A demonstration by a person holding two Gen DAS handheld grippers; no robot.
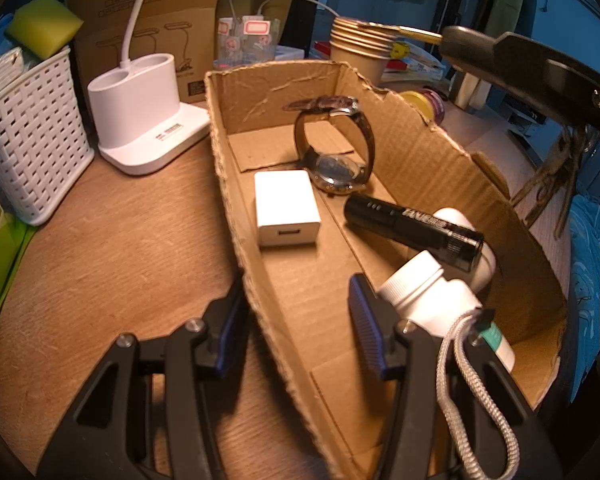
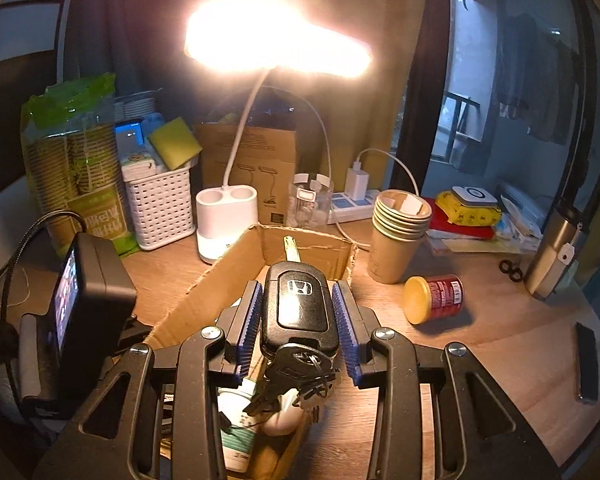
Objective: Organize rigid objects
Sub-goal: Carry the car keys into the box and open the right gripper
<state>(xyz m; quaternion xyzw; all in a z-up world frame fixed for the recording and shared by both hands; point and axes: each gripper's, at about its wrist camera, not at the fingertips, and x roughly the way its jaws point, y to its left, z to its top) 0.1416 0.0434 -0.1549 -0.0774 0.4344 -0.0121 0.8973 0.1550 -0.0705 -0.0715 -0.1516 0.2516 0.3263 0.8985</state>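
An open cardboard box point(image 1: 440, 152) on the wooden desk holds a brown-strap watch point(image 1: 332, 148), a white charger point(image 1: 286, 208), a black flashlight point(image 1: 412, 226), a white bottle point(image 1: 424, 292) and a white rounded case point(image 1: 454, 216). My left gripper point(image 1: 296, 292) straddles the box's left wall, one finger outside and one inside; its jaws stand apart and the inner pad is clear of the wall. My right gripper point(image 2: 300, 292) is shut on a black car key point(image 2: 298, 304) over the box point(image 2: 228, 264), blade pointing forward, with smaller keys hanging beneath. In the left wrist view it hovers at top right point(image 1: 540, 72).
A white lamp base point(image 1: 140, 112) and a white woven basket point(image 1: 32, 140) stand left of the box. Stacked paper cups point(image 2: 400, 232), a tipped red can point(image 2: 432, 298), a metal flask point(image 2: 556, 248) and a phone point(image 2: 586, 360) lie to the right. The lit lamp head point(image 2: 276, 48) glares overhead.
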